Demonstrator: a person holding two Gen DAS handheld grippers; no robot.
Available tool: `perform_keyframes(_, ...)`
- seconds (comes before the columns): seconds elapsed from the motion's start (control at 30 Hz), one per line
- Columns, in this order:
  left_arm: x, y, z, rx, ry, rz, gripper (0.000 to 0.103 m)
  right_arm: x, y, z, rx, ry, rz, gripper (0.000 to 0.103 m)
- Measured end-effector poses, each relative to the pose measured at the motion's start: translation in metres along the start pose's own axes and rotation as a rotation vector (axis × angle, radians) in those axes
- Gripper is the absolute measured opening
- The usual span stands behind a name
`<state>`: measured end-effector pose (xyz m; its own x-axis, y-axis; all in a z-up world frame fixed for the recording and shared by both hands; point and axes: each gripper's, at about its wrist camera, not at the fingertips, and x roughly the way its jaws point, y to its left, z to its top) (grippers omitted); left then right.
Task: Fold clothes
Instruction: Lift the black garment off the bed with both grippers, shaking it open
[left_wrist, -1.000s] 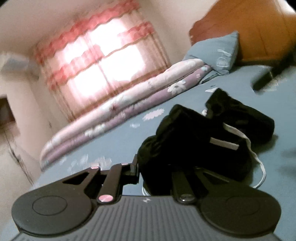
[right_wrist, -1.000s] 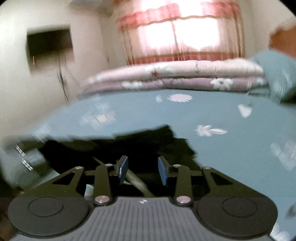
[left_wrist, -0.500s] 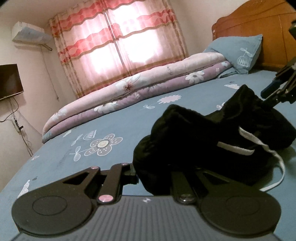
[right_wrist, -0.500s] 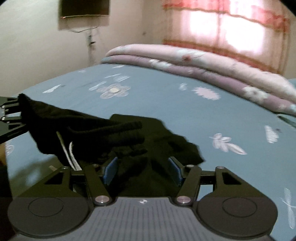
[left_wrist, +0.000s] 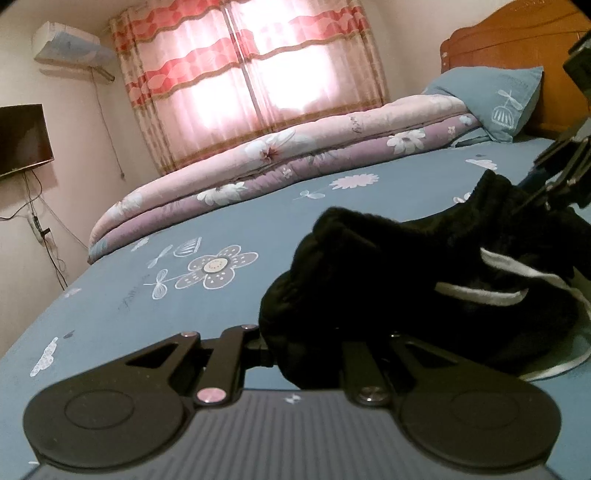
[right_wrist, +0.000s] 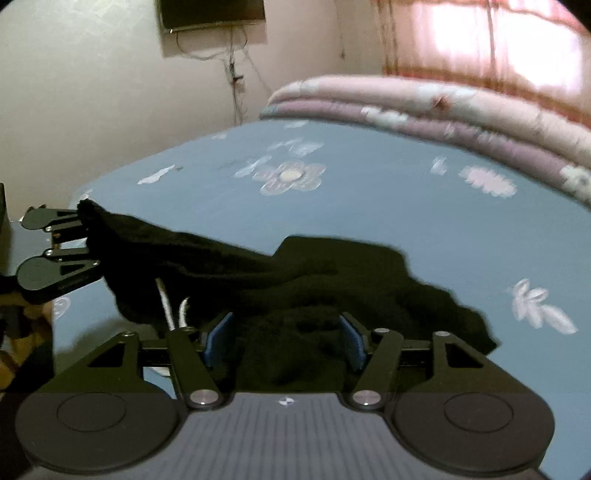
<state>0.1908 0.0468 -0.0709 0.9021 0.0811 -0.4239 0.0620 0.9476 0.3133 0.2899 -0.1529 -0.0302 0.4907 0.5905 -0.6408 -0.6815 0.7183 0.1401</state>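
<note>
Left gripper (right_wrist: 83, 230) fingers clamped on black garment (right_wrist: 295, 280); right gripper (right_wrist: 286, 338) fingers opening, garment between.

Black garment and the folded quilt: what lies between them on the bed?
Only bare blue flowered bedsheet between black garment and folded quilt, in the left wrist view.

Two black plastic hand-held grippers are seen, one in each wrist view. On the left gripper (left_wrist: 295, 354), two big round black discs are set at the near corners, each with a ring pressed into it. Between them a grey ribbed plate with a small white mark is seen. Flat black link arms with three-cornered holes are joined by round screws; the left screw is pinkish, the right one silver. On the right gripper (right_wrist: 286, 341) the same shapes are seen, with silver screws and blue ribbed pads (right_wrist: 218, 338) on the fingers.
</note>
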Motion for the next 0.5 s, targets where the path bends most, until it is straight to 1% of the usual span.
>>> perform_keyframes(0.07, 0.000, 0.001, -0.001, -0.005, 0.002, -0.004, 0.011, 0.010, 0.005, -0.002, -0.022, 0.057, -0.025, 0.066)
perform_keyframes(0.1, 0.000, 0.002, -0.001, -0.009, 0.004, -0.008, 0.011, 0.010, 0.008, -0.005, -0.030, 0.066, -0.034, 0.061)
perform_keyframes(0.13, 0.000, 0.002, -0.002, -0.011, 0.006, -0.011, 0.011, 0.007, 0.010, -0.006, -0.033, 0.065, -0.037, 0.054)
perform_keyframes(0.2, -0.002, 0.004, -0.002, -0.009, 0.009, -0.017, 0.011, -0.006, 0.014, -0.008, -0.024, 0.050, -0.034, 0.051)
perform_keyframes(0.27, -0.004, 0.005, -0.002, -0.007, 0.009, -0.024, 0.011, -0.024, 0.018, -0.008, -0.020, 0.025, -0.024, 0.045)
perform_keyframes(0.3, -0.006, 0.006, -0.002, -0.009, 0.008, -0.030, 0.011, -0.031, 0.021, -0.008, -0.022, 0.018, -0.021, 0.039)
perform_keyframes(0.33, -0.008, 0.006, -0.001, -0.008, 0.006, -0.032, 0.011, -0.037, 0.025, -0.008, -0.024, 0.017, -0.022, 0.030)
perform_keyframes(0.4, -0.012, 0.005, 0.001, 0.003, -0.001, -0.032, 0.011, -0.049, 0.032, -0.008, -0.028, 0.015, -0.025, 0.026)
perform_keyframes(0.43, -0.015, 0.003, 0.003, 0.011, -0.006, -0.033, 0.011, -0.052, 0.037, -0.008, -0.044, 0.017, -0.039, 0.020)
perform_keyframes(0.5, -0.020, 0.002, 0.006, 0.022, -0.012, -0.036, 0.009, -0.053, 0.049, -0.010, -0.093, 0.027, -0.094, 0.018)
